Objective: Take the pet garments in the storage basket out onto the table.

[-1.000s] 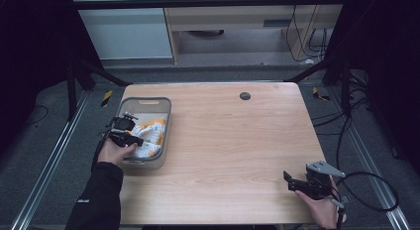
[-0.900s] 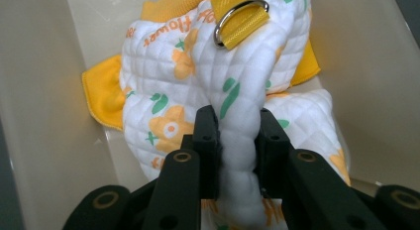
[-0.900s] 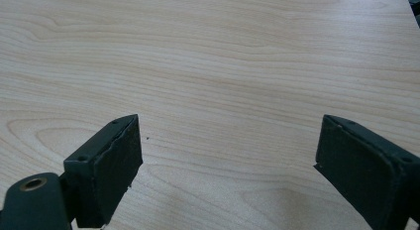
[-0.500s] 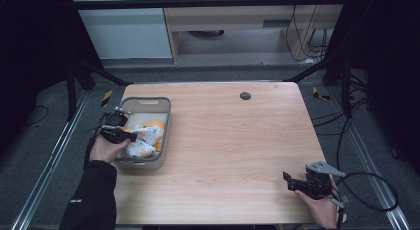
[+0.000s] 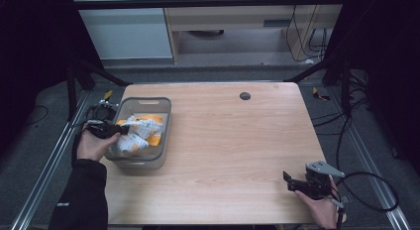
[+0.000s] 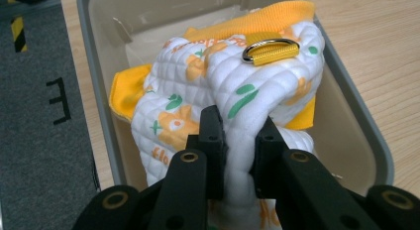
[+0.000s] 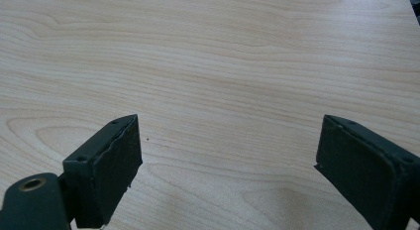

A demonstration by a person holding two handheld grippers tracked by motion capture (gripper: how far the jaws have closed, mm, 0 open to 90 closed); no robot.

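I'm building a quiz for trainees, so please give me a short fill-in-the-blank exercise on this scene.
1. The left hand-held gripper is shut on a fold of the quilted ____.
2. The quilted cloth lies in a grey ____.
3. The right hand-held gripper hangs with its jaws ____ over bare wood.
4. The metal ring sits on a loop coloured ____.

Missing words: cloth; bin; open; yellow

We see a lab-style recording bay — a bare wooden table stands on grey carpet inside a frame of black struts, with loose cables trailing beside it and a plain cabinet behind — no household furnishings.
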